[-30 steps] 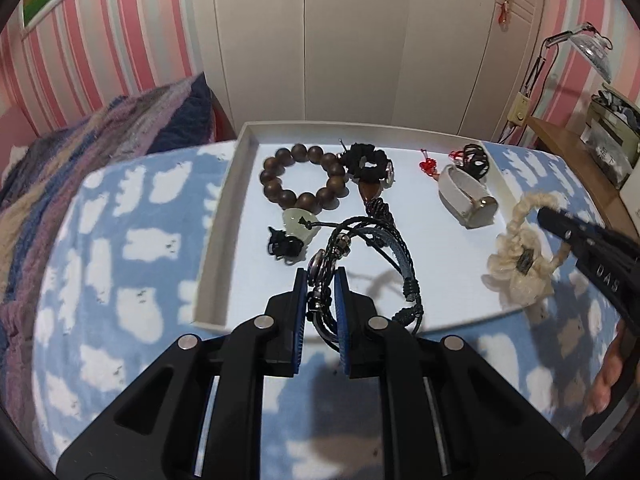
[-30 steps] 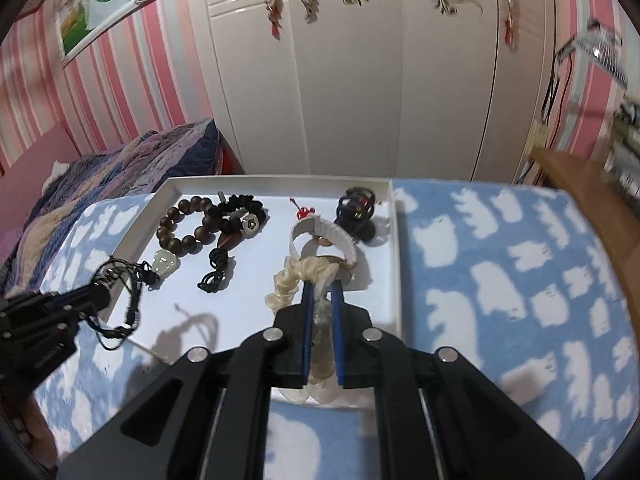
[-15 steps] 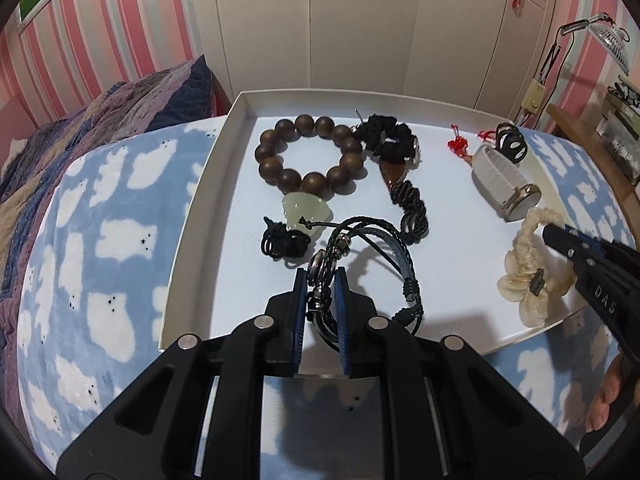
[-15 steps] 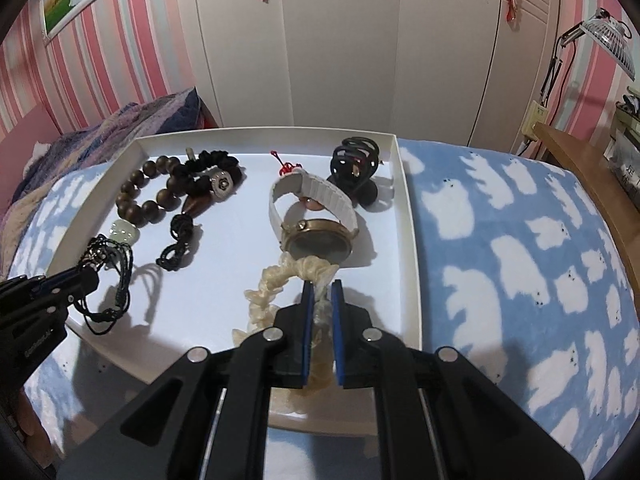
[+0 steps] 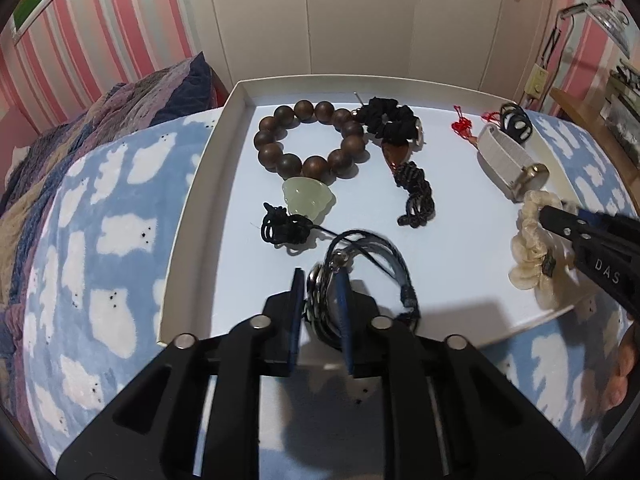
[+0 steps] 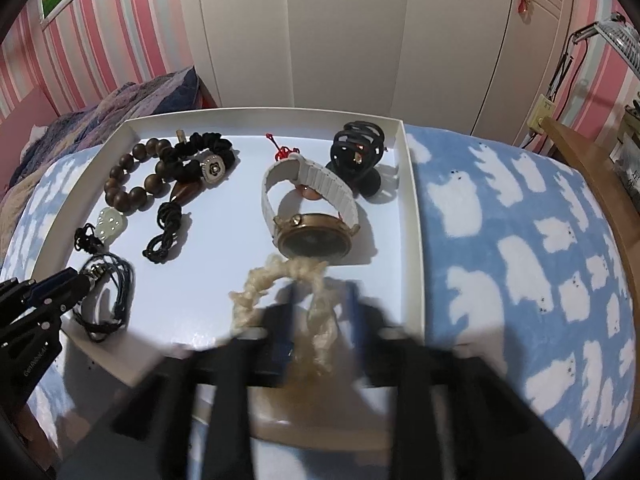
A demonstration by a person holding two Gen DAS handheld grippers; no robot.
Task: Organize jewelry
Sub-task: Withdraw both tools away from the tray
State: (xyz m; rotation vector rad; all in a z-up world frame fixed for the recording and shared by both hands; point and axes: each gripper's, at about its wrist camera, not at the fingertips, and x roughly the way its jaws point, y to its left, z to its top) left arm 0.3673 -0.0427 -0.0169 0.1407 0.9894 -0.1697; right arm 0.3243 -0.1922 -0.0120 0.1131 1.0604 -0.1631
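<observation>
Jewelry sits in a white tray [image 5: 200, 184] on a blue blanket with white bear shapes [image 5: 100, 240].

My left gripper [image 5: 320, 292] is at the near edge of the tray. Its two jaws are close together, and they pinch the shiny metal end of a black cord bracelet [image 5: 384, 256]. The rest of the bracelet loops out in front of the jaws and to their right, low over the tray floor.

My right gripper [image 6: 320, 312] looks blurry. Its jaws are spread apart, with a cream scrunchie [image 6: 260, 284] running between them. There is a gap on each side, so they are not squeezing it. The scrunchie lies at the near right part of the tray, and its far end touches a gold watch with a white band [image 6: 316, 236].

Farther back on the left are a brown wooden bead bracelet [image 5: 280, 160] and a pale green stone pendant [image 5: 308, 196] touching it. A black scrunchie [image 5: 388, 120] is just beside the beads. A black hair claw [image 6: 358, 148] stands in the far right corner.
</observation>
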